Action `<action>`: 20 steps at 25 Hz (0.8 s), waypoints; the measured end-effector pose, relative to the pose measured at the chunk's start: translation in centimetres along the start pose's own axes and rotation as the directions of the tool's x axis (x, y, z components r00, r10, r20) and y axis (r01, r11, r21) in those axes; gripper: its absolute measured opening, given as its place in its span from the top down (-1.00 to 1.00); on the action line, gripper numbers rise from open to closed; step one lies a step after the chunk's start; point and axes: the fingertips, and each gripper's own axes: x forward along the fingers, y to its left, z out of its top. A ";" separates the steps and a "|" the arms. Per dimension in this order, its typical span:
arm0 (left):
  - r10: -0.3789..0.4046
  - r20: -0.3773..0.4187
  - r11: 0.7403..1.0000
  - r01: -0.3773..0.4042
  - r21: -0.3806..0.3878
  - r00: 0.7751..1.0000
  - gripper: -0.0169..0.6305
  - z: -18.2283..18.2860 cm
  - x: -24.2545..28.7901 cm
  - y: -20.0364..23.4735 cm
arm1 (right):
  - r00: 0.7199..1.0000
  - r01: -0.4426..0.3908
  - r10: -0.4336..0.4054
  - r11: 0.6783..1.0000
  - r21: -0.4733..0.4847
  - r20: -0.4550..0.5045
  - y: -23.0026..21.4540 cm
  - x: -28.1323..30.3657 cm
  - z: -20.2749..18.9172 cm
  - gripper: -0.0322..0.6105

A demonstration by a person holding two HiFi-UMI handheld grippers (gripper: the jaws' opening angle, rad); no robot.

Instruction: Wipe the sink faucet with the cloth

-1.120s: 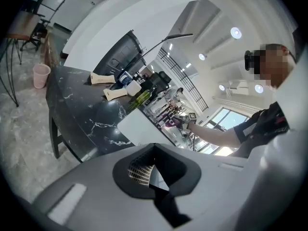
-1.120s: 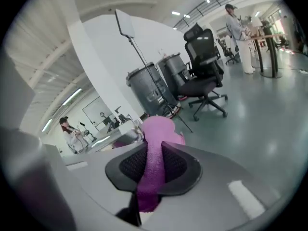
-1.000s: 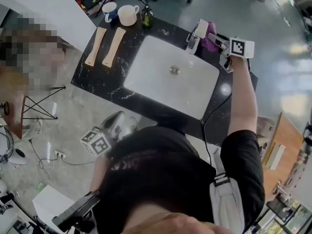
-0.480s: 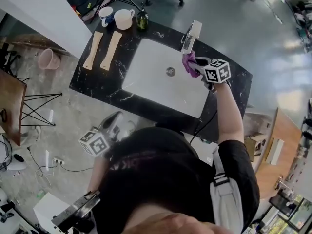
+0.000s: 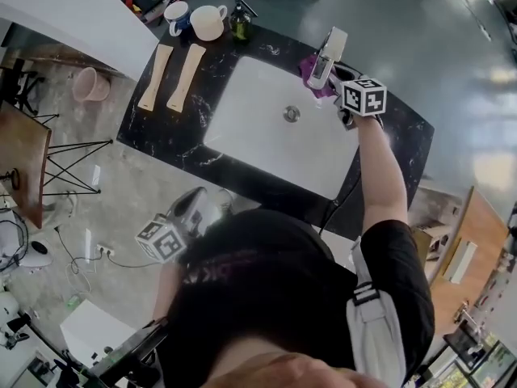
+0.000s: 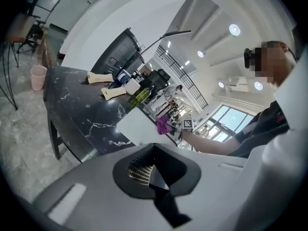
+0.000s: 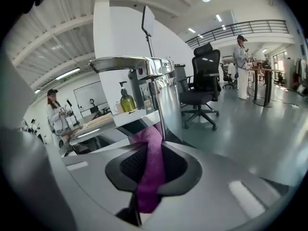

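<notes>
The chrome faucet (image 5: 329, 55) stands at the far rim of the white sink (image 5: 266, 136). In the right gripper view its upright body (image 7: 163, 105) rises just beyond the jaws, with the flat spout (image 7: 127, 63) reaching left. My right gripper (image 5: 335, 83) is shut on the purple cloth (image 7: 150, 170), which bunches against the faucet's base (image 5: 311, 69). My left gripper (image 5: 187, 217) hangs low beside my body, away from the counter, its jaws together with nothing between them (image 6: 150, 174). From there the cloth (image 6: 163, 125) shows small in the distance.
On the black marble counter (image 5: 161, 128) lie two pale wooden pieces (image 5: 153, 75), with two mugs (image 5: 208, 23) and a green bottle (image 5: 239, 24) at the back. A pink bin (image 5: 87, 85) sits on the floor. An office chair (image 7: 204, 88) stands beyond the faucet.
My right gripper carried the cloth from behind the faucet down to its sink side, then back up against its base. The left gripper barely moved.
</notes>
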 end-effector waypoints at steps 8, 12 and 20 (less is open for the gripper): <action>-0.048 0.006 0.999 0.048 0.016 0.999 0.97 0.4 -0.2 -0.3 | 0.999 0.039 -0.038 0.964 -0.262 0.012 3.4 -2.2 -1.4 0.67; -0.086 0.015 0.996 0.086 0.025 0.996 0.97 1.1 -0.8 -0.4 | 1.000 0.015 -0.020 0.947 -0.320 -0.014 6.5 -3.9 -3.2 0.67; -0.160 -0.008 0.985 0.160 0.065 0.987 0.97 1.9 -2.0 -0.6 | 0.998 -0.043 0.055 0.952 -0.304 0.032 13.7 -7.0 -3.8 0.67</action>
